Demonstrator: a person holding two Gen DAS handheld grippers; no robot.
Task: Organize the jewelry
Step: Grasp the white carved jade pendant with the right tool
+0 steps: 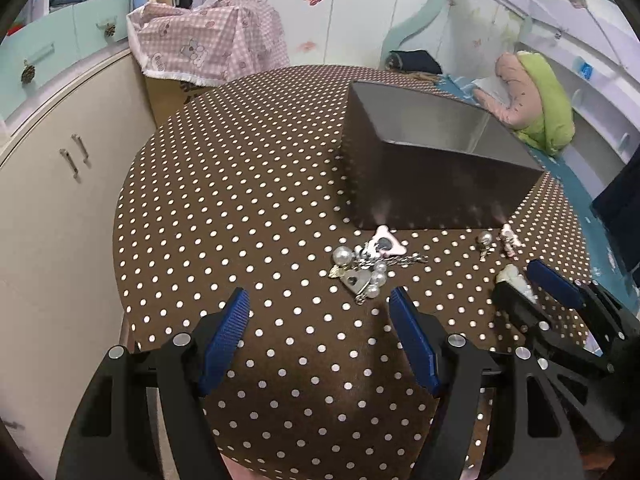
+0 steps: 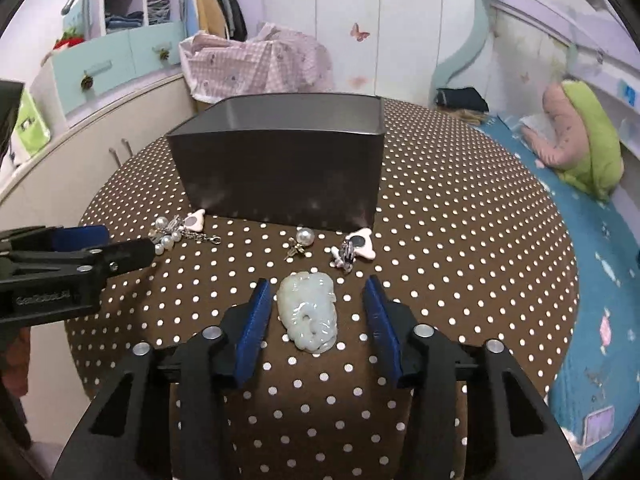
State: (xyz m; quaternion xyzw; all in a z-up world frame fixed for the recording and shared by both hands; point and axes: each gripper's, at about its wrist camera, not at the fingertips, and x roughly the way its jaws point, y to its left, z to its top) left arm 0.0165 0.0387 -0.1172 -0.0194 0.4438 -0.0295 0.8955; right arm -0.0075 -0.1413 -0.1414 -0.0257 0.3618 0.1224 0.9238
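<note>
Your right gripper (image 2: 316, 316) straddles a pale green carved jade pendant (image 2: 308, 312), blue pads apart, untouching. Your left gripper (image 1: 320, 312) gapes wide just short of a pearl charm cluster (image 1: 364, 268).

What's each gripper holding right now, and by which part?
Nothing is held. The right gripper straddles the pale carved pendant on the table, pads clear of both its sides. The left gripper is open, short of the pearl cluster.

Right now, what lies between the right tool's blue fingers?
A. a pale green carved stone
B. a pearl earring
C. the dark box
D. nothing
A: the carved stone lies on the dotted cloth between the right fingers, which stand apart from it on both sides.
</note>
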